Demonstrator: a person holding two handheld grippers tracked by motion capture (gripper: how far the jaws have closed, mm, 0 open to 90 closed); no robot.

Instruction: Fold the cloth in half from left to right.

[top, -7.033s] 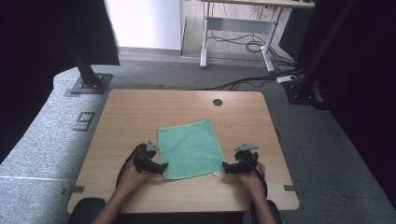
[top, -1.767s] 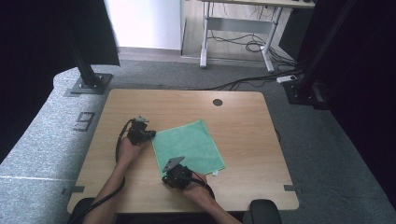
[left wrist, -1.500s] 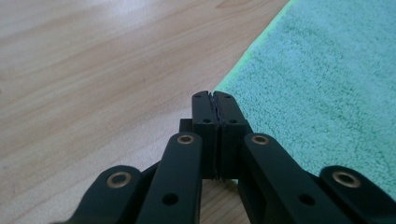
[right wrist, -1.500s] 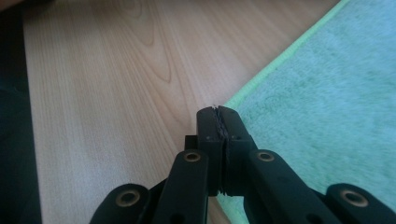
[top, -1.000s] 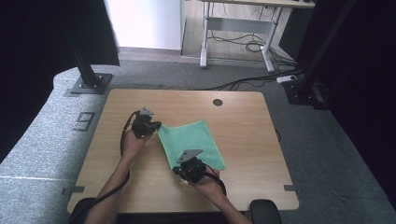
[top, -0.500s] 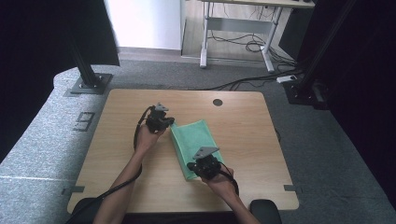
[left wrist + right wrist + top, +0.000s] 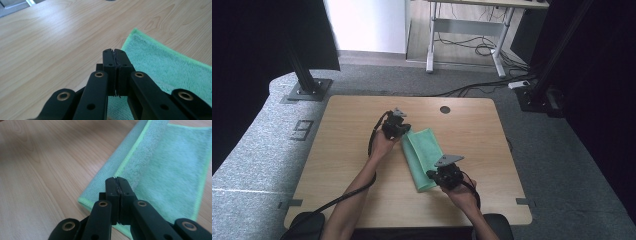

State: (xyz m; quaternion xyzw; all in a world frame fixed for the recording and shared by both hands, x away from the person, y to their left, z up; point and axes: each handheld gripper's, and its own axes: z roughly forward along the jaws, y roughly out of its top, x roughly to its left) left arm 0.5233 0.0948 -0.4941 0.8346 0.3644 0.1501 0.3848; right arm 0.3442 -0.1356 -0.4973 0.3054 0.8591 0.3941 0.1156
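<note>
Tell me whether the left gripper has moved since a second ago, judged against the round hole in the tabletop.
Yes. In the high view the left gripper has shifted right across the table, closer to the round hole, carrying the green cloth's edge over.

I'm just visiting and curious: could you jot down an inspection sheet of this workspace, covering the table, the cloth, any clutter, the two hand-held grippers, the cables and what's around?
Surface: light wooden table with a round hole near its far edge.
Job's things: green cloth, partly folded, one side flap lifted over the rest.
Clutter: nothing seen.
Grippers: left gripper at the cloth's far end, jaws shut on its edge; right gripper at the near end, jaws likewise shut on the edge.
Cables: a black cable loops from the left gripper; more cables lie on the floor beyond the table.
Surroundings: grey carpet, a metal desk frame behind, black curtains at the sides.
</note>
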